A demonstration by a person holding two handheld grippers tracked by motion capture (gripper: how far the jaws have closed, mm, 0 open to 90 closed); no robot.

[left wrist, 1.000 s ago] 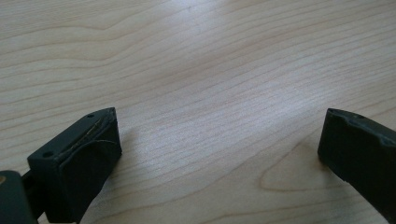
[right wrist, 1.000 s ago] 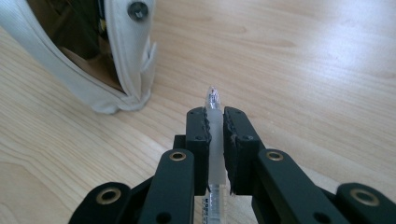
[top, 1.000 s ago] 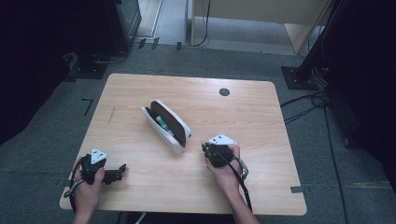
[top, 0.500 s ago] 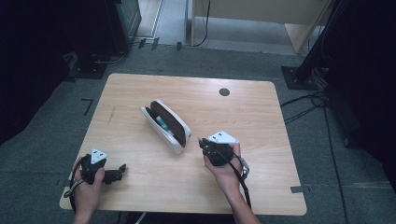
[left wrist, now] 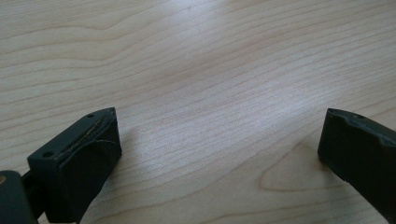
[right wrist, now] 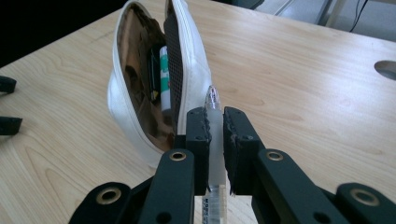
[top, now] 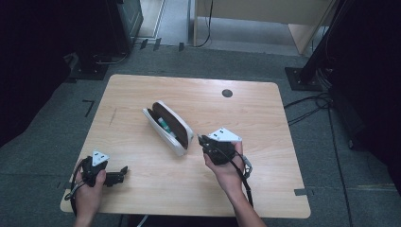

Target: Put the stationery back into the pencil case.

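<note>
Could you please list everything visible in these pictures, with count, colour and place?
pencil case: one, white with a brown lining, unzipped, lying at the middle of the table.
items in the case: one white-and-green tube, with something dark beside it that I cannot identify.
pen: one, clear and frosted, clamped between the right tongs' jaws just beside the case.
table: one, light wood, with a dark round hole near its far edge.
floor: grey, with cables and dark stands around the table.
left tongs: black, jaws wide apart with nothing between them, low over the near left corner.
right tongs: black, shut on the pen.
hands: two, one on each tongs, coming in from the near edge.
</note>
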